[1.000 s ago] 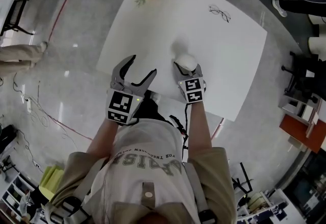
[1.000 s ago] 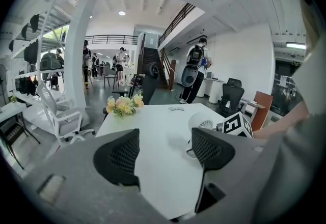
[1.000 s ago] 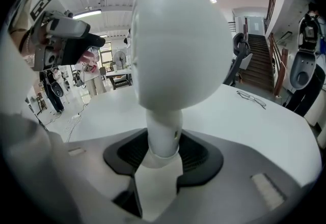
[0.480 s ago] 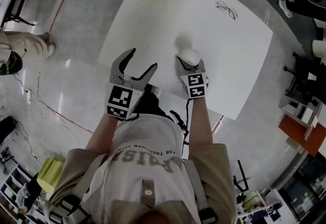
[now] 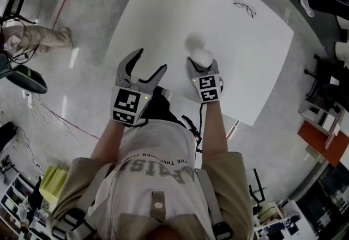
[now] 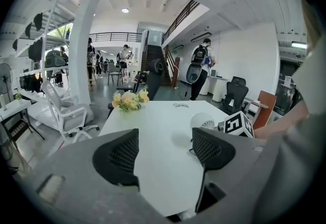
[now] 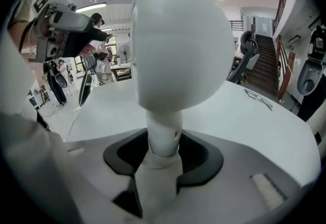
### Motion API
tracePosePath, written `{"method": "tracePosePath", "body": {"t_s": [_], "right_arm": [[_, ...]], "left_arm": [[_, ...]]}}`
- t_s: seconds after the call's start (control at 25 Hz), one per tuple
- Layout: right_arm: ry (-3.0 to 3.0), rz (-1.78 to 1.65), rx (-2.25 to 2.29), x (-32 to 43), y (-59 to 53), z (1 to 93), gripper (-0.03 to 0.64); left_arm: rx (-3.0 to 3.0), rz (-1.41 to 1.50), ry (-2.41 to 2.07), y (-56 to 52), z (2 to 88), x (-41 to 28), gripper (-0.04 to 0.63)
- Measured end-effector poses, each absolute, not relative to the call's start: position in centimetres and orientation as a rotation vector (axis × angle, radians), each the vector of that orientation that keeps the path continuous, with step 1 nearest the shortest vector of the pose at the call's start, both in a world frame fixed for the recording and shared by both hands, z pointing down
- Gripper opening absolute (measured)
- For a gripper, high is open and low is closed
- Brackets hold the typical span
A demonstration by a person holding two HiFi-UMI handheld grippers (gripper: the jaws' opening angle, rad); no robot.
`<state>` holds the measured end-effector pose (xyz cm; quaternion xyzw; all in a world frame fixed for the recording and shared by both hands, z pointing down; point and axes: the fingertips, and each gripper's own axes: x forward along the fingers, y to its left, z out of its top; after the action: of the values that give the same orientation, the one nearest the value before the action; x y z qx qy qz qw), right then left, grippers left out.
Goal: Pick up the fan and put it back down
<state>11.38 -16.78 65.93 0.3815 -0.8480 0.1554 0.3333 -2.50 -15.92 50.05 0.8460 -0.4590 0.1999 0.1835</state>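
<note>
Head view, fan (image 5: pixel 200 57) unmoved, right gripper (image 5: pixel 203 66) still clamping it

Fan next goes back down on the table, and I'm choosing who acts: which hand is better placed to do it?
Right. The right tongs are closed on the stem of the fan, over the white table. The left tongs stand open and empty beside them.

At six o'clock the person wears a pale shirt (image 5: pixel 158 171) with letters and tan sleeves (image 5: pixel 82 184). The grey left gripper (image 5: pixel 151 60) and right gripper (image 5: pixel 202 62) carry black-and-white cubes (image 5: pixel 131 107).
</note>
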Motion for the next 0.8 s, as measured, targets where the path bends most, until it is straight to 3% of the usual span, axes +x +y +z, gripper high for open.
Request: {"method": "tracePosePath", "body": {"t_s": [0.8], "right_arm": [[-2.204, 0.390, 0.973, 11.5, -16.7, 66.1, 0.183]], "left_arm": [[2.389, 0.570, -1.299, -14.6, 50.0, -2.7, 0.342]]}}
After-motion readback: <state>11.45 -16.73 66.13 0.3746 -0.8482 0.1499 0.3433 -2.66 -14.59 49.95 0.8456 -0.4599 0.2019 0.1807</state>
